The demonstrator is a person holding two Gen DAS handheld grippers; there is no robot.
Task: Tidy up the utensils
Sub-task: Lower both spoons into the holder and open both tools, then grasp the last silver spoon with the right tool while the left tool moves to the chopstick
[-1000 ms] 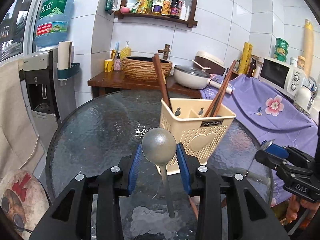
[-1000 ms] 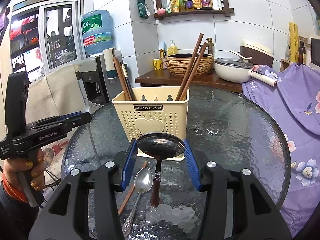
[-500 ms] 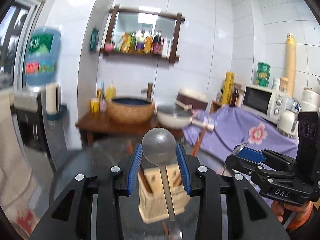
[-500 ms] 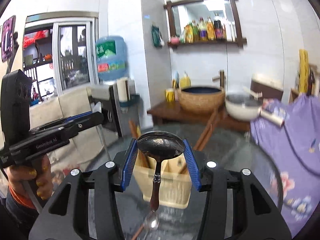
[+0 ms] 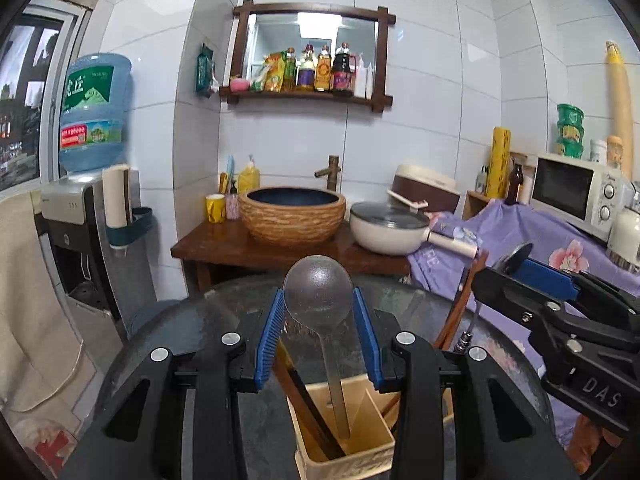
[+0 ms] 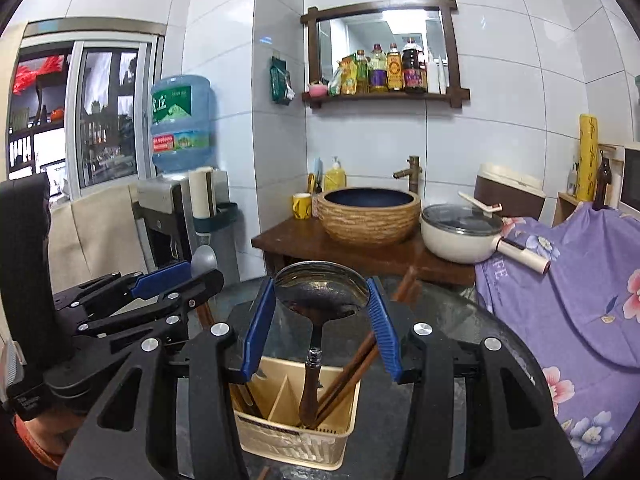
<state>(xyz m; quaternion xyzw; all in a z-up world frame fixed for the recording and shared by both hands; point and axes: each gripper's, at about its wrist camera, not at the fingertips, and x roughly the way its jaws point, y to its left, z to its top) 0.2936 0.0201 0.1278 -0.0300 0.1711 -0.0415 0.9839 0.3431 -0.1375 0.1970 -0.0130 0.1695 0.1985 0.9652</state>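
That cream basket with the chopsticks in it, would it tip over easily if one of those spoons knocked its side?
Probably fairly easily. The basket looks like thin perforated plastic, so likely light. The chopsticks lean out well above its rim, which may pull it toward that side. It stands on a glass table that looks smooth, so a low nudge might slide it rather than topple it.

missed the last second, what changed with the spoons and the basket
Both claws rose and came over the basket. The left claw now hangs its spoon in one compartment; the right claw hangs its ladle in another. Both grips unchanged, chopsticks still inside.
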